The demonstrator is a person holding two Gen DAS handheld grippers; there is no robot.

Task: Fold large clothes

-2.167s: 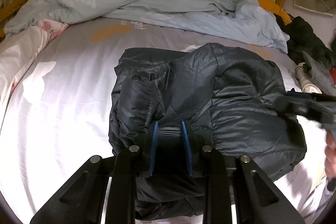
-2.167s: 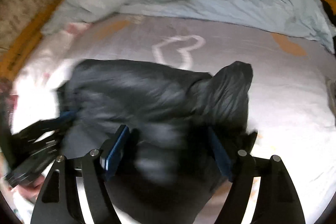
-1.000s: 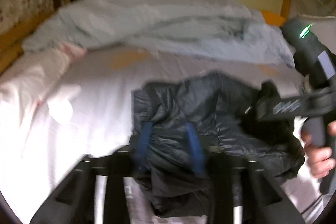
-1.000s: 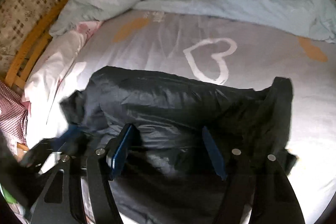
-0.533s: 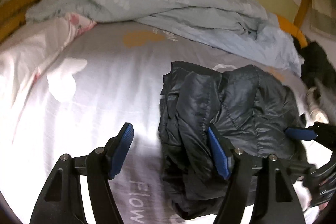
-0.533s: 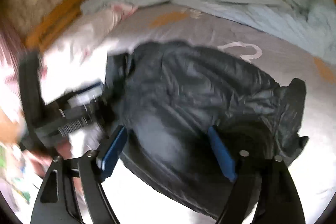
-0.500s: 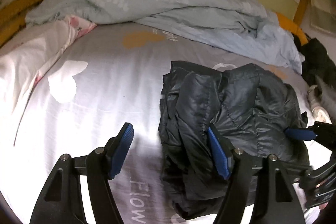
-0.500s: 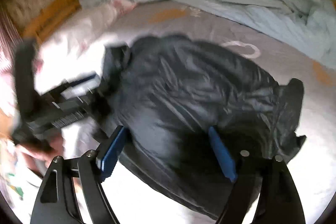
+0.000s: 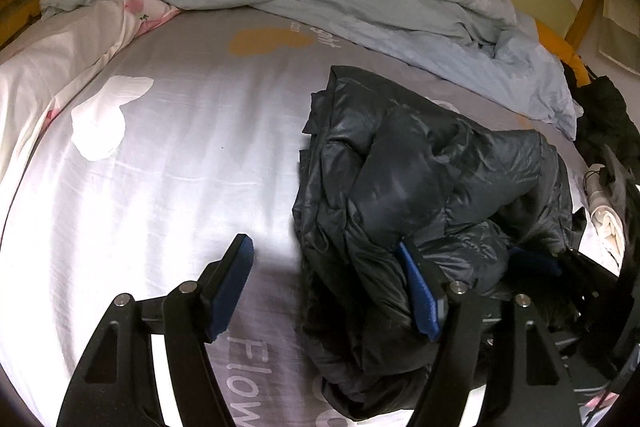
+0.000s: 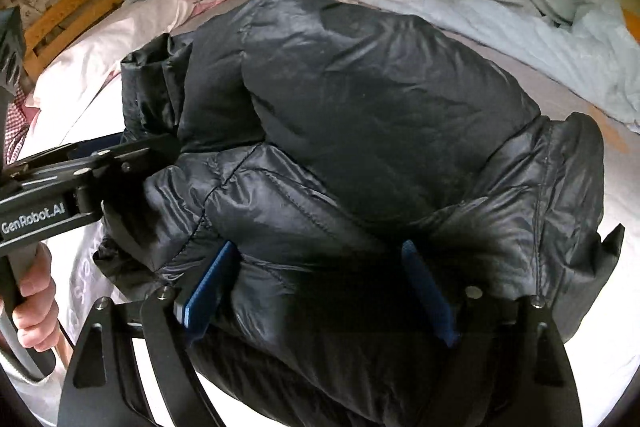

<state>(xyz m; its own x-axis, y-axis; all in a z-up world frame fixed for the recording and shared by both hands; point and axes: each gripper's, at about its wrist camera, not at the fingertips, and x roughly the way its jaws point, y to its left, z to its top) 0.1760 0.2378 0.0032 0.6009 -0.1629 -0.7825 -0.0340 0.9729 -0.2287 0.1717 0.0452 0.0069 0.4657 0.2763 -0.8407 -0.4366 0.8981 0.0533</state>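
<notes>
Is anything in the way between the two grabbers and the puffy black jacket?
No. The left gripper is open with one finger against the puffer jacket, and the open right gripper sits right over it.

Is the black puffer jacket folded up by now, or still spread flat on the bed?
Folded: the black puffer jacket lies as a thick, layered bundle on the bed sheet, with stacked edges on its left side. No sleeve lies spread out.

Left tool [image 9: 328, 287] has let go of the jacket [image 9: 432, 187] and spread wide.
</notes>
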